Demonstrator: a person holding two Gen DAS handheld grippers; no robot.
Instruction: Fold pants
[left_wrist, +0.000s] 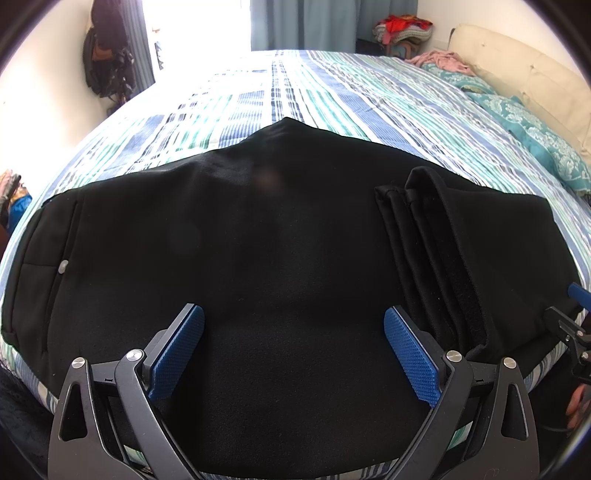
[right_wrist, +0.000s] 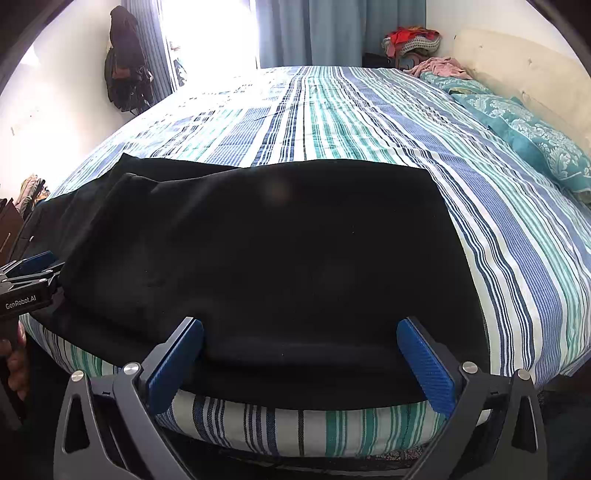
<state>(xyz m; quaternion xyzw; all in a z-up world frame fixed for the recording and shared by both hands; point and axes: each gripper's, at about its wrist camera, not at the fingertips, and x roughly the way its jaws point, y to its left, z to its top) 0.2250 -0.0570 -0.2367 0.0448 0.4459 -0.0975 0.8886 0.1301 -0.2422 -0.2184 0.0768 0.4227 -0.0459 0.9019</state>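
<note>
- Two blue ribbed fingers (left_wrist: 183, 354) of the left gripper (left_wrist: 293, 354) fill the bottom of the left wrist view, spread wide with nothing between them but the cloth lying below.
- Two more blue fingers (right_wrist: 424, 365) belong to the right gripper (right_wrist: 299, 365) at the bottom of the right wrist view, likewise spread wide and holding nothing.
- One pair of black pants (left_wrist: 258, 258) lies flat across the near edge of the bed (left_wrist: 332, 92), filling the middle of both views; its near hem sits just beyond each set of fingers.
- One end of the pants is folded back on itself at the right of the left wrist view, showing several stacked layers (left_wrist: 424, 251).
- One small round silver button (left_wrist: 63, 264) shows at the left of that view.
- Each gripper appears at the edge of the other's view; the one at the left edge of the right wrist view carries the only readable writing, "GenRobot.AI" (right_wrist: 20, 304).
- One striped blue, teal and white cover (right_wrist: 369, 129) spreads over the bed.
- Two teal patterned pillows (right_wrist: 535, 147) lie at the upper right, by one cream headboard (right_wrist: 517, 74).
- One pink garment (right_wrist: 439, 66) lies at the far corner of the bed.
</note>
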